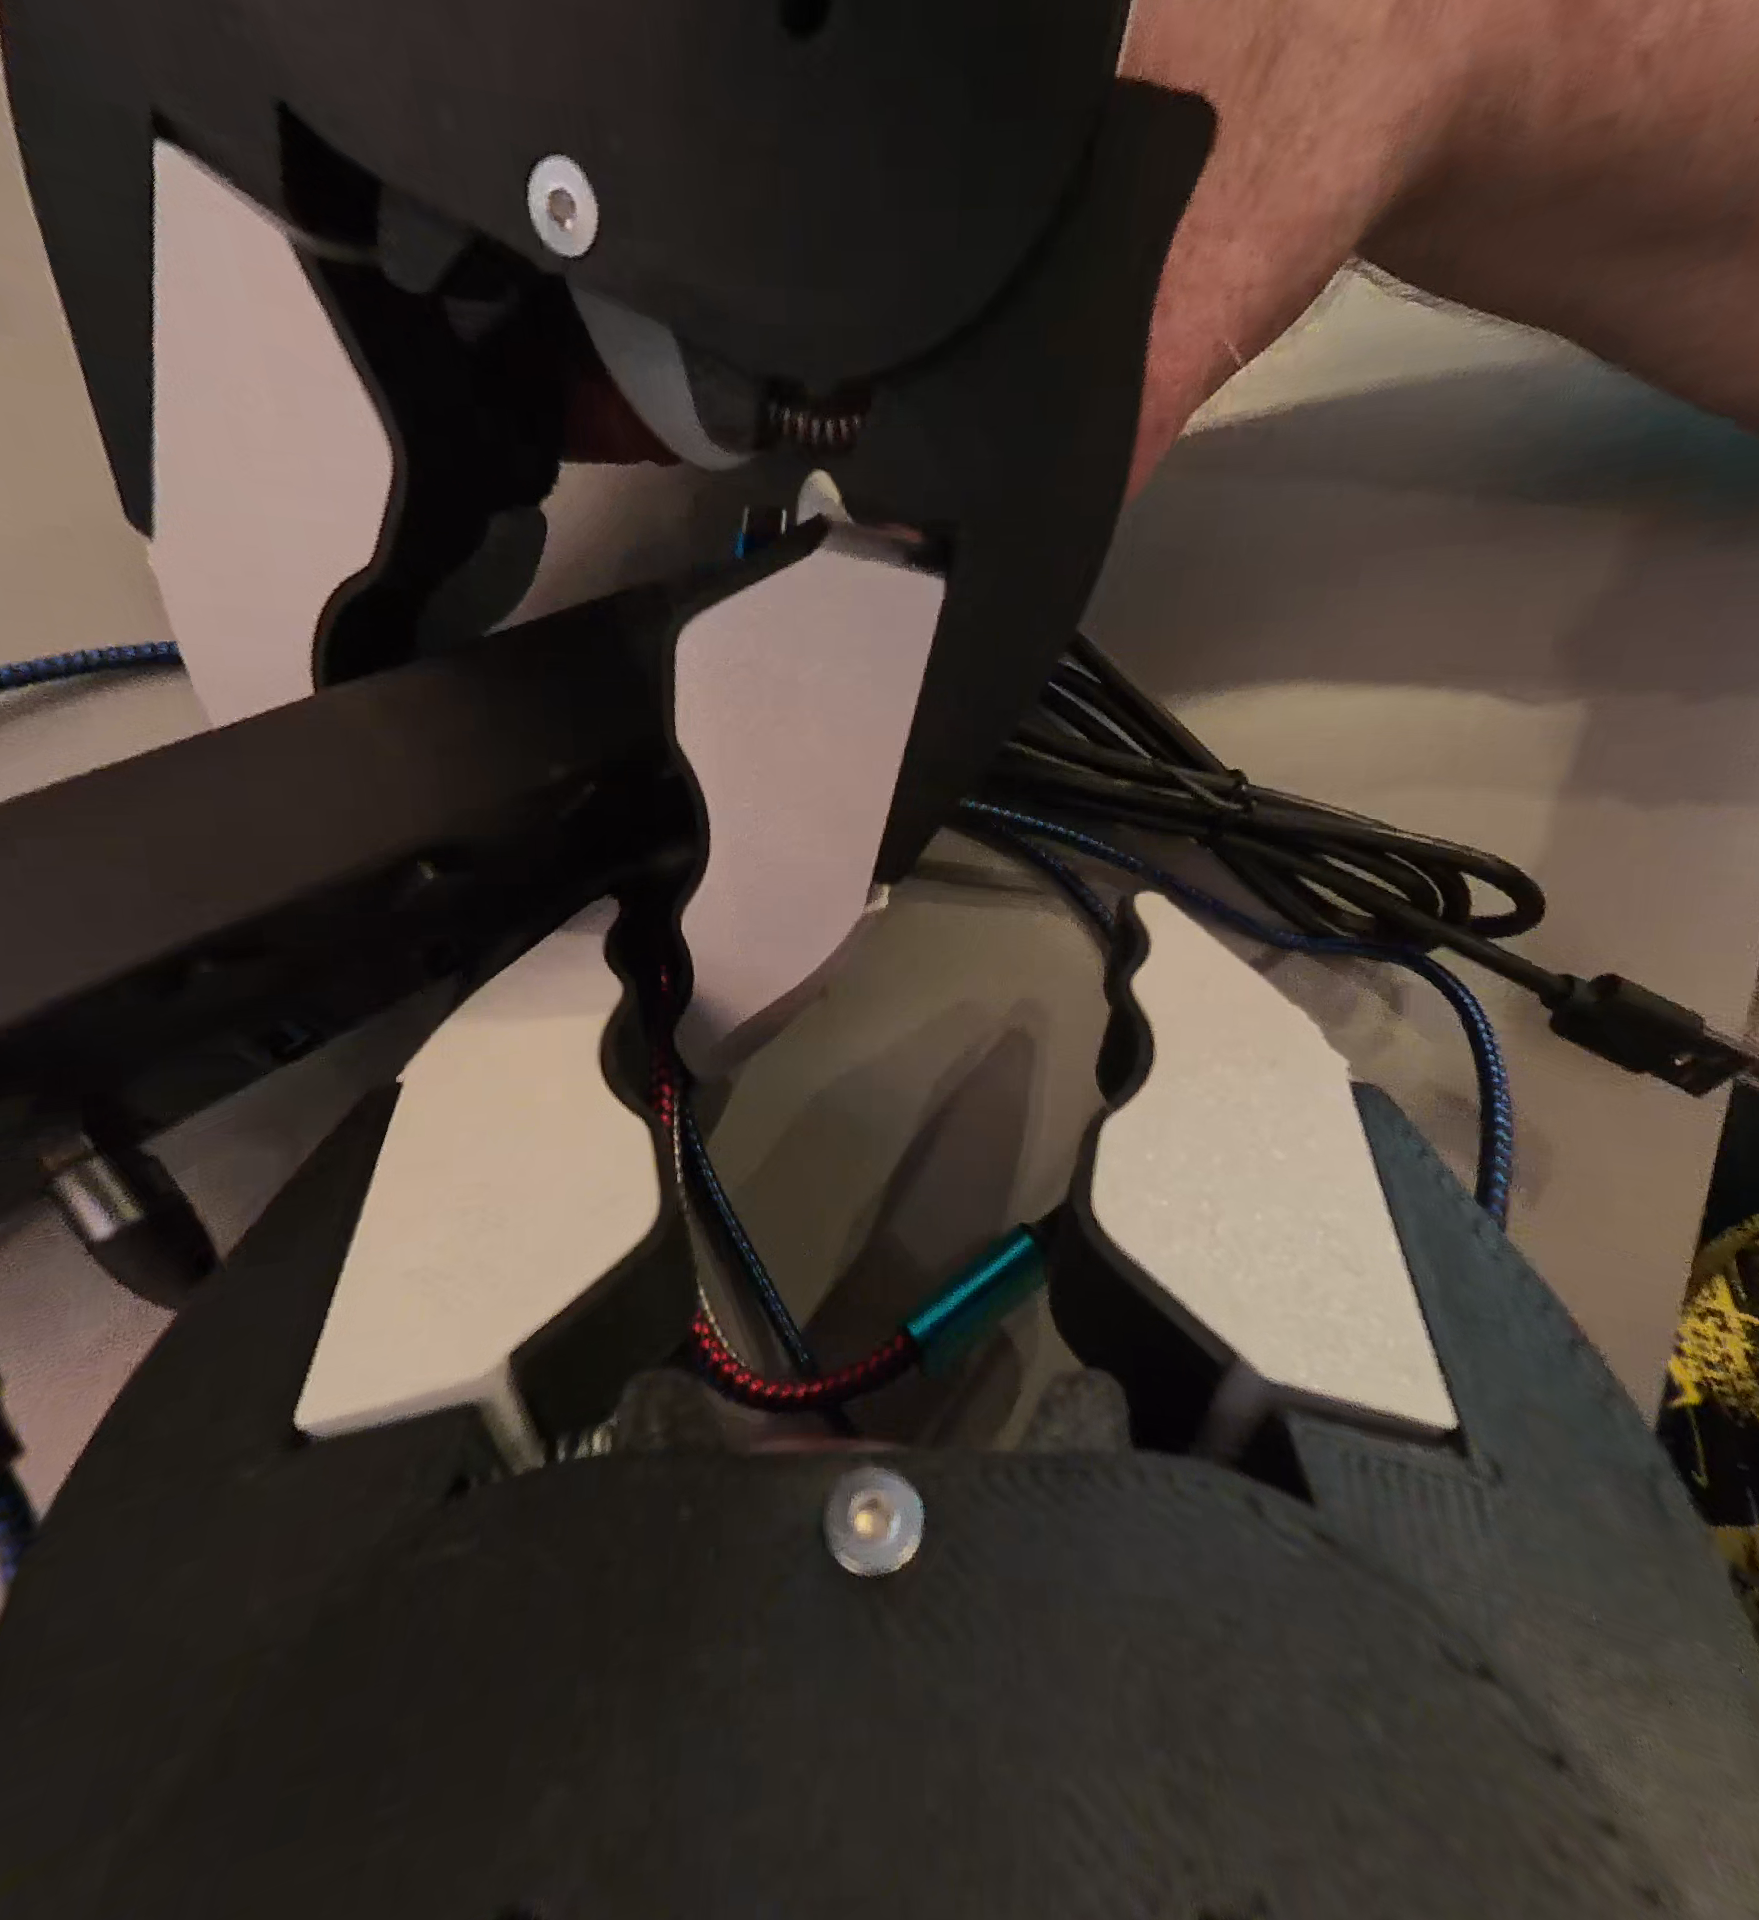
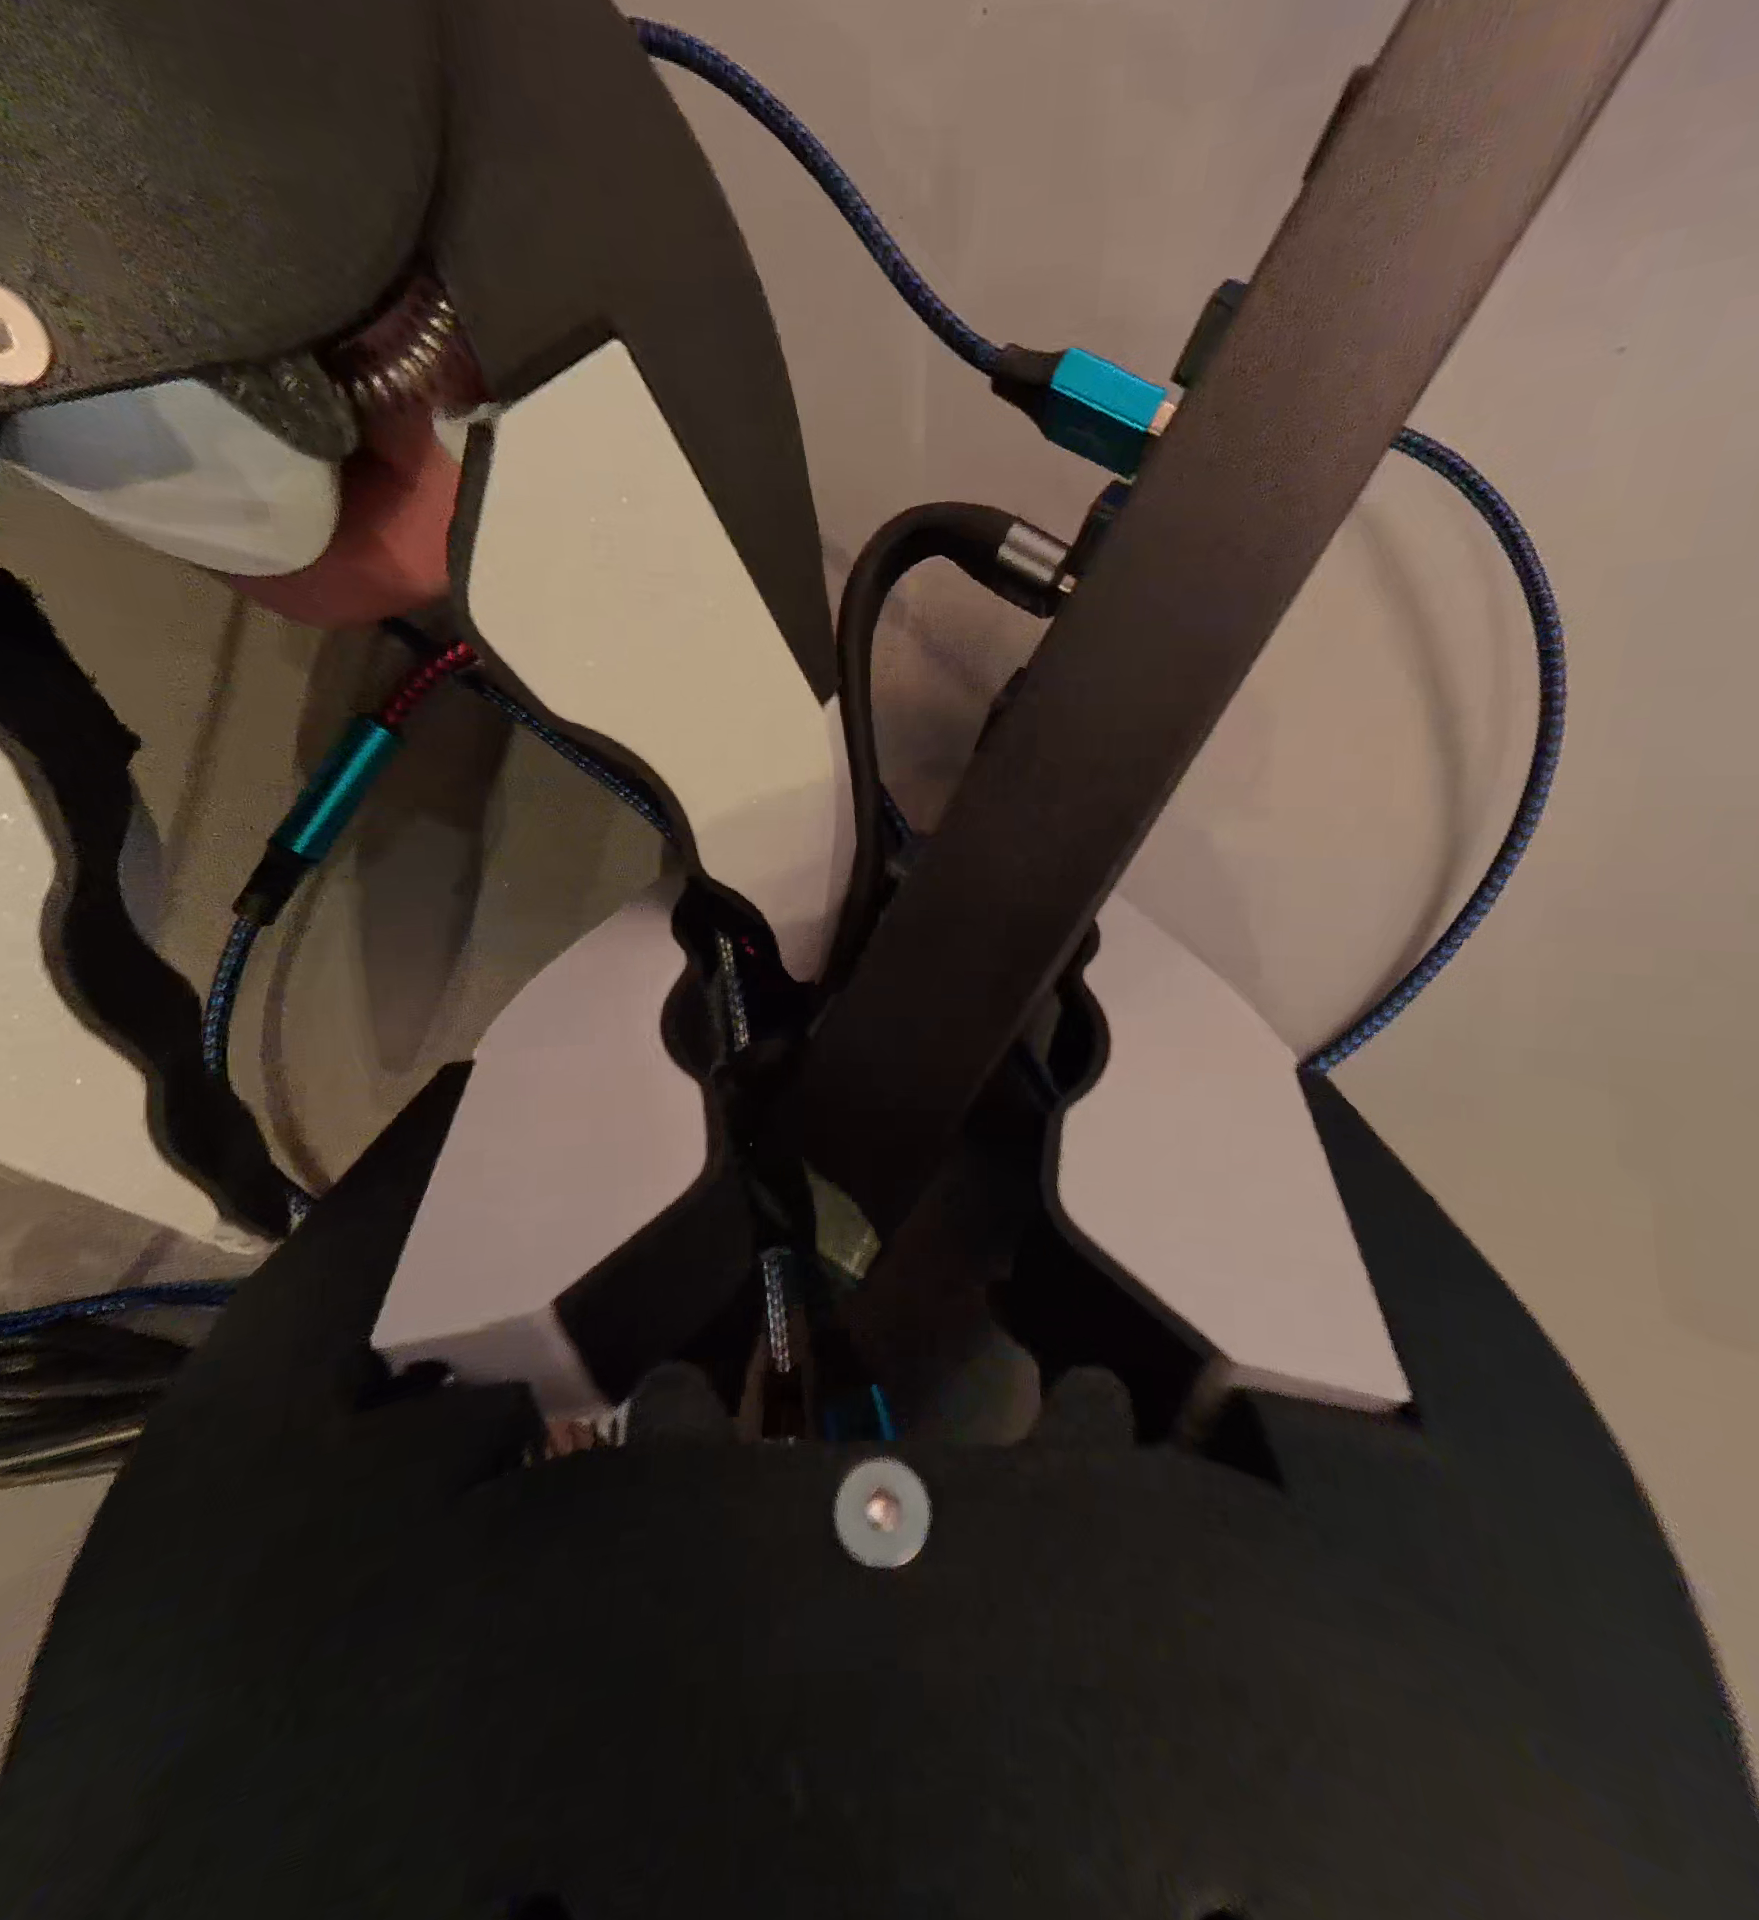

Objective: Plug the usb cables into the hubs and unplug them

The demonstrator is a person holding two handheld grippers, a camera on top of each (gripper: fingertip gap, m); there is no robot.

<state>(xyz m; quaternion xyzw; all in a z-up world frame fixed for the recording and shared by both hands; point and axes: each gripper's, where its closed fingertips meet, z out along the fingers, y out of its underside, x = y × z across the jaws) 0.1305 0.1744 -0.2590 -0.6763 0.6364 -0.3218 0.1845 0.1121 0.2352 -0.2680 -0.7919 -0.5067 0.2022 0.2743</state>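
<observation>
Between the right gripper's (image 2: pixel 885 997) wavy-edged black fingers sits a long, flat black plastic hub (image 2: pixel 1218 582), clamped at its near end; its long axis runs from the fingertips up and to the right. Two plugs enter its left edge: a teal metal plug (image 2: pixel 1103 410) on a blue braided cable and a grey metal plug (image 2: pixel 1036 561) on a smooth black cable. Left gripper (image 1: pixel 880 997): fingers apart, red-black braided cable (image 1: pixel 662 1023) lying against the left finger (image 1: pixel 646 997), right finger clear. White table (image 1: pixel 1540 623) beneath.

No readable text, label, brand or number shows anywhere, and the yellow scrawl on the black surface (image 1: pixel 1758 1351) at right stays illegible.
</observation>
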